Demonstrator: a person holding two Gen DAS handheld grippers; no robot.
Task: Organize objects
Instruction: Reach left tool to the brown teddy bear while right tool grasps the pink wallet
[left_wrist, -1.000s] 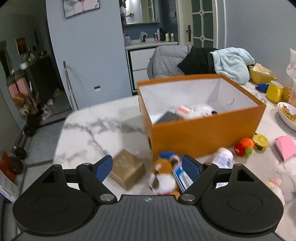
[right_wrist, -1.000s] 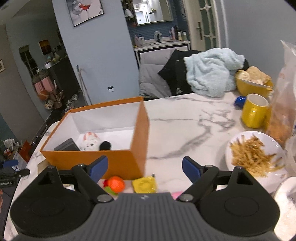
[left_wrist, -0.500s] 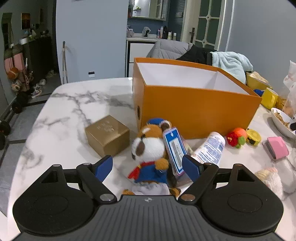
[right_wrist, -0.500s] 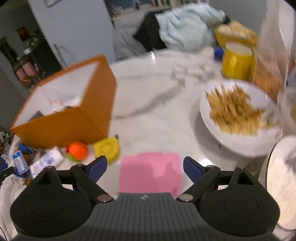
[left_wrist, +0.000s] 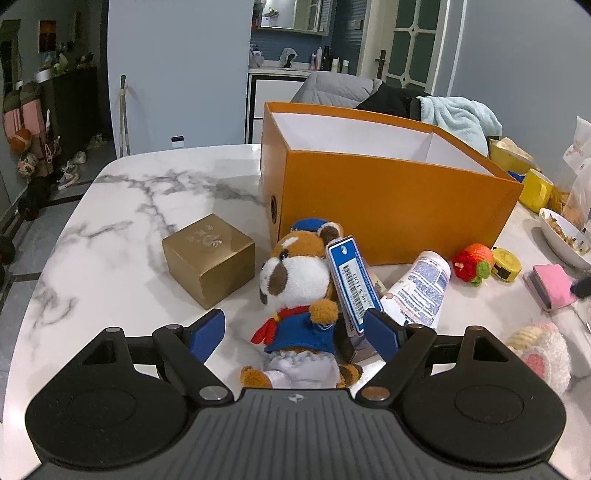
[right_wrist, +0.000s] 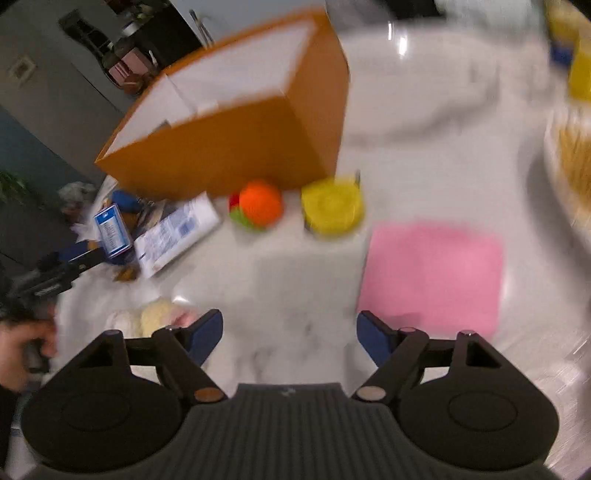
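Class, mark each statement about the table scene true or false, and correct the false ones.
1. The plush toy lies between the open fingers of the left gripper. True.
2. The gold box sits inside the orange box. False: it stands on the marble table, beside the orange box.
3. The right gripper is clamped on the pink pad. False: its jaws are closing with nothing between them; the pad lies ahead, by its right finger.
4. The yellow tape measure lies between the crocheted orange fruit and the pink pad. True.
5. The white tube stands upright. False: it lies on its side.
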